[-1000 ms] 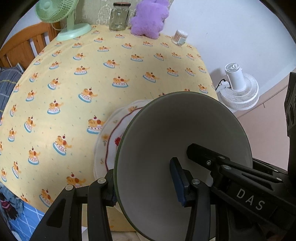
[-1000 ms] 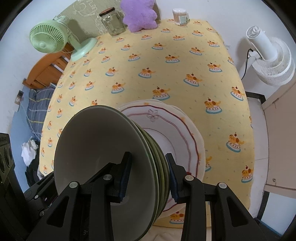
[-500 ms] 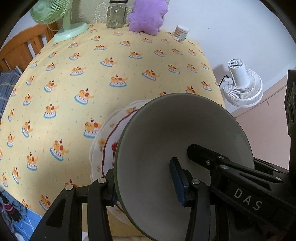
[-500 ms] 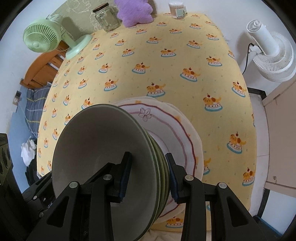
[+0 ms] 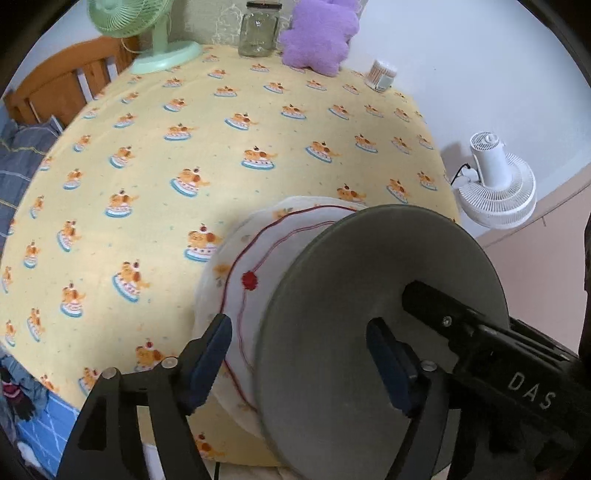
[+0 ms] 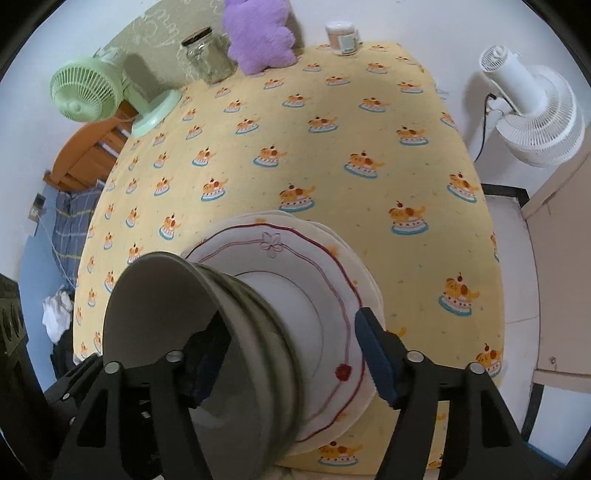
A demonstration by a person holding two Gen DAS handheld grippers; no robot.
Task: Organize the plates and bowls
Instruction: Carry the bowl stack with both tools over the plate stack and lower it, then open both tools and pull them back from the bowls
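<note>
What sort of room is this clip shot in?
Probably a lived-in bedroom or small home room, not a kitchen or lab: a table under a yellow cartoon tablecloth, a wooden bed frame with bedding beside it, and a purple plush toy against the wall.

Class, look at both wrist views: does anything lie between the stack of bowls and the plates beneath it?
Nothing visible. The stack of green-rimmed bowls sits directly on the white plates; both the left gripper and right gripper are opening around its rim.

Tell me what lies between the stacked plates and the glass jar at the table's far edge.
Only bare yellow tablecloth lies between the plates and the glass jar, clearest in the right wrist view.
</note>
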